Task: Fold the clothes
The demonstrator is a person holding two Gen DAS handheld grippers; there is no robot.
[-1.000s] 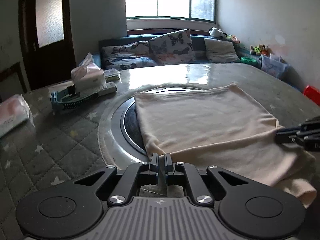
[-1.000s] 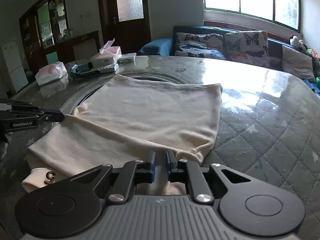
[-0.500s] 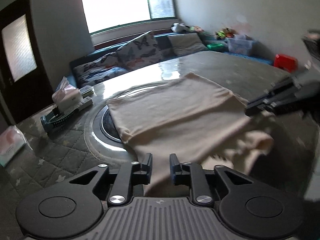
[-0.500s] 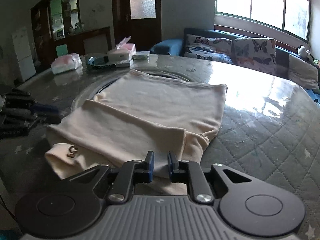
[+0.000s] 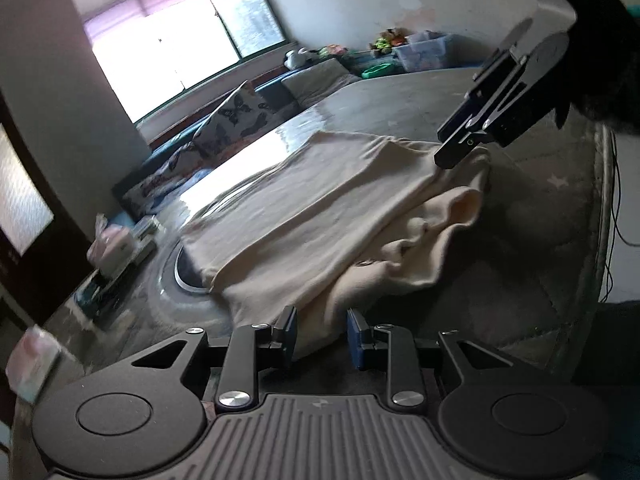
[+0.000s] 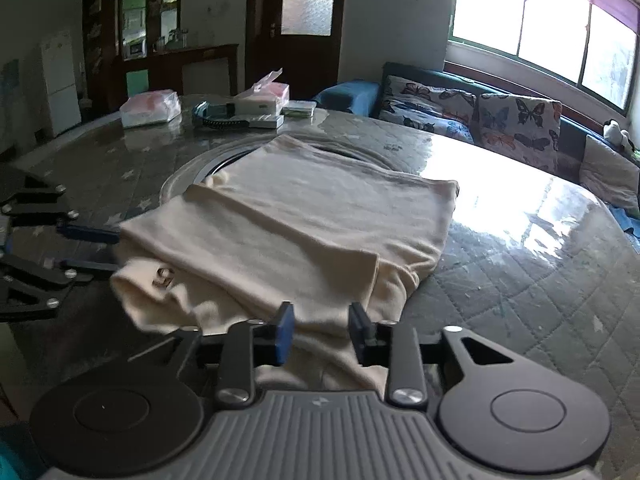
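Observation:
A cream garment lies folded on the quilted table, an upper layer laid over a bunched lower part that bears a small logo. My right gripper is open at the garment's near edge, with cloth lying loose between and under its fingers. At the left end my left gripper is open, its fingertips just off the cloth. In the left wrist view the garment stretches away from my open left gripper. The right gripper hovers over its far right end.
A round glass turntable rim shows under the garment. Behind it sit a tissue box, a pink packet and a dark tray. A sofa with butterfly cushions runs along the window wall. A cable hangs off the table's right side.
Both grippers have gone from shut on the cloth to open, letting the garment go. The left gripper pulled back and tilted; the right rose slightly.

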